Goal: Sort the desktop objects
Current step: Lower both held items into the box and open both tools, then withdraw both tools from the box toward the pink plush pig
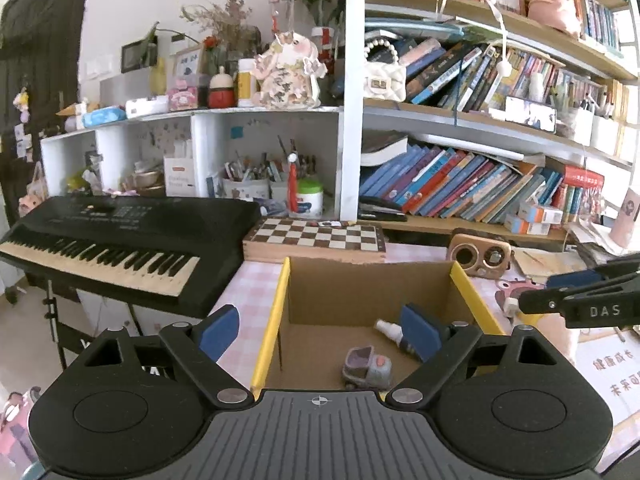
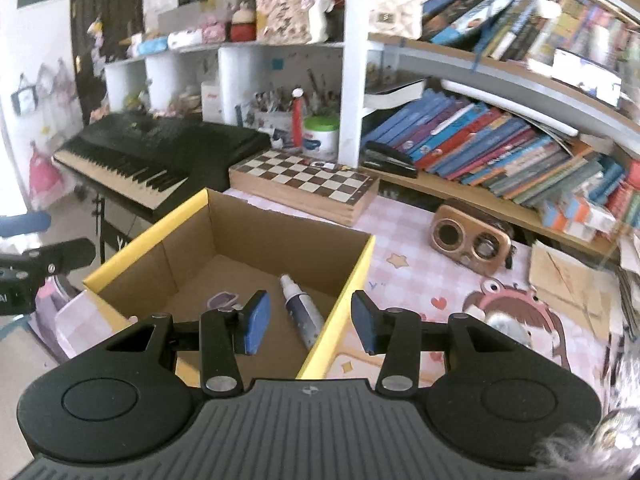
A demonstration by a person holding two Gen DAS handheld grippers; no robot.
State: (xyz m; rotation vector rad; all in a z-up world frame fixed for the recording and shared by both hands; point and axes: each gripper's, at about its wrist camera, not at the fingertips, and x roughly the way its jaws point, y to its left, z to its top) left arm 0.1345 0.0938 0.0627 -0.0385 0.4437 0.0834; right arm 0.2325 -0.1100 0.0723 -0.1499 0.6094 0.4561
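An open cardboard box with yellow rims (image 1: 276,312) stands on the pink checked tablecloth. On its floor lie a small spray bottle (image 1: 390,330) and a grey-purple toy (image 1: 368,368). My left gripper (image 1: 320,332) hovers over the box's near-left side, open wide and holding nothing. The right gripper (image 1: 536,292) reaches in from the right edge. In the right wrist view the bottle (image 2: 302,312) and the toy (image 2: 221,300) lie in the box (image 2: 352,276). My right gripper (image 2: 311,322) hangs above its right rim, open a little and empty. The left gripper (image 2: 44,240) shows at the left edge.
A folded chessboard (image 1: 316,238) lies behind the box, with a black keyboard (image 1: 120,240) to the left. A wooden speaker (image 2: 472,240) and papers (image 2: 568,280) lie on the cloth to the right. Bookshelves (image 1: 460,184) and white cubbies (image 1: 192,152) line the back.
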